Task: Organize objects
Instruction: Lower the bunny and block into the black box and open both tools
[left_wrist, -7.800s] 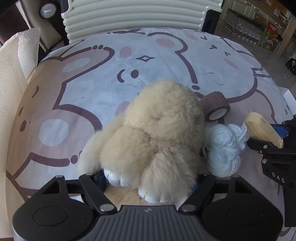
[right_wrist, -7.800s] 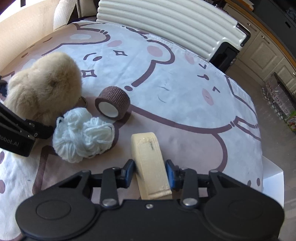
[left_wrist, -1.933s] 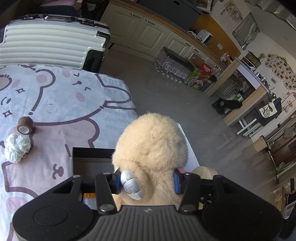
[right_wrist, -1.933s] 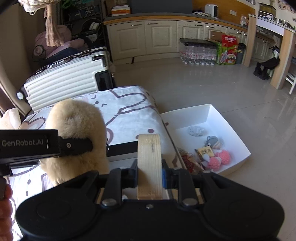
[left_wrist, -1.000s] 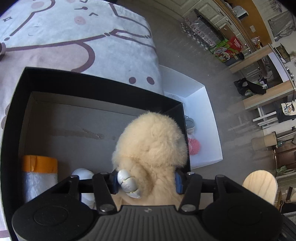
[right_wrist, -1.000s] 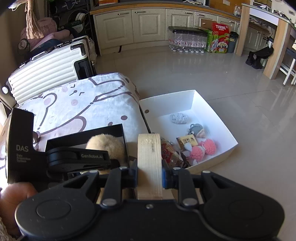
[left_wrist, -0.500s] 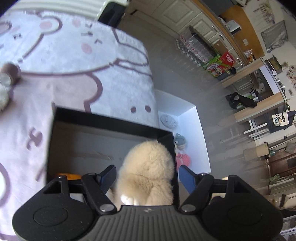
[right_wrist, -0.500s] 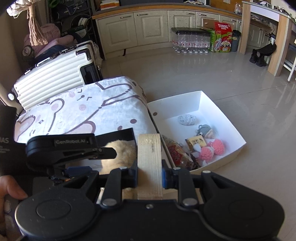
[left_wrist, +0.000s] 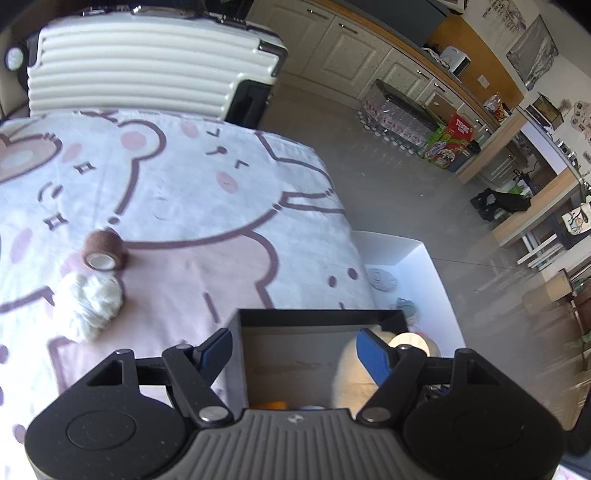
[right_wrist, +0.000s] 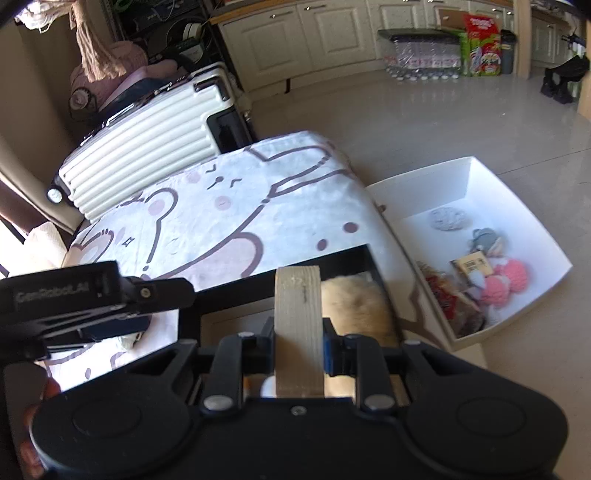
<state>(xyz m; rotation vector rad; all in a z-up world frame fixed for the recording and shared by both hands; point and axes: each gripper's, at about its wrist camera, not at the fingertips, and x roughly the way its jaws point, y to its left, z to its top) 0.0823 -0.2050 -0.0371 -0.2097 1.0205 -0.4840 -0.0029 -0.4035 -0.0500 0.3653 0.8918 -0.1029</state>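
Note:
My left gripper (left_wrist: 299, 350) is open and empty above the black box (left_wrist: 317, 317). The cream plush toy (left_wrist: 351, 373) lies in the box's right side; it also shows in the right wrist view (right_wrist: 354, 306). My right gripper (right_wrist: 299, 343) is shut on a pale wooden block (right_wrist: 298, 325) and holds it over the black box (right_wrist: 229, 291). A white yarn ball (left_wrist: 90, 306) and a brown tape roll (left_wrist: 101, 254) lie on the bear-print cloth (left_wrist: 192, 206) to the left.
A white tray (right_wrist: 517, 206) with small toys sits on the floor right of the cloth-covered surface. A white ribbed suitcase (left_wrist: 140, 74) stands behind it. The left gripper's body (right_wrist: 85, 299) reaches in at the left of the right wrist view.
My left gripper let go of the plush toy into the black box, opened, and has drawn back and up. My right gripper still holds the wooden block over the box.

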